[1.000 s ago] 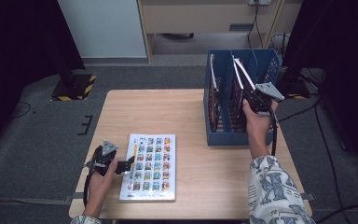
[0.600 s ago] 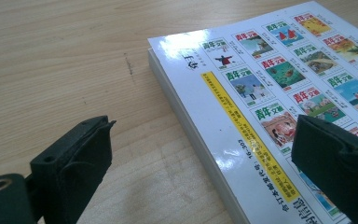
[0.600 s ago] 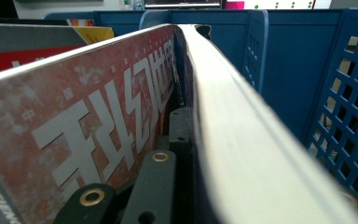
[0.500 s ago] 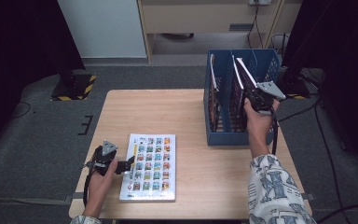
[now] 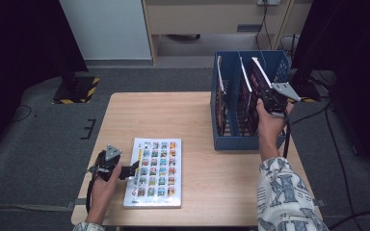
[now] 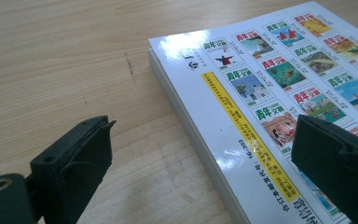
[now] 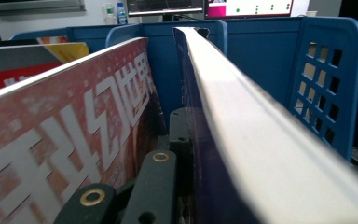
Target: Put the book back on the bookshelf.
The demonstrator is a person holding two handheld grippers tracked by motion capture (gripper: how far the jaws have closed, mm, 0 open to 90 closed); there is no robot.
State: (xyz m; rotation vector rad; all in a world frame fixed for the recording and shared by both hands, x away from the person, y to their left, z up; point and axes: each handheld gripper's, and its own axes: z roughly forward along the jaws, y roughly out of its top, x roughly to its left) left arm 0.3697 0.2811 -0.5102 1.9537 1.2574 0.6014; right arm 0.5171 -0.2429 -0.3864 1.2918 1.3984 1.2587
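My right gripper [image 5: 271,102] has just closed its jaws and now clamps the dark book [image 5: 260,82] standing tilted in the blue file rack [image 5: 241,142] at far right; grip secured, so lifting seems next. My left gripper [image 5: 125,171] hovers, jaws apart, at the flat magazine [image 5: 155,171] near left

Book's [image 6: 279,107] far corner off-frame

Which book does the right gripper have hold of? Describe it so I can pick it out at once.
Start at the blue file rack on the table's far right side. Several books stand in it; go to the rightmost one, the dark-covered book leaning at a slant. Unlike the red-covered neighbour with big white characters, it is clamped in the right gripper and shows its pale page edge.
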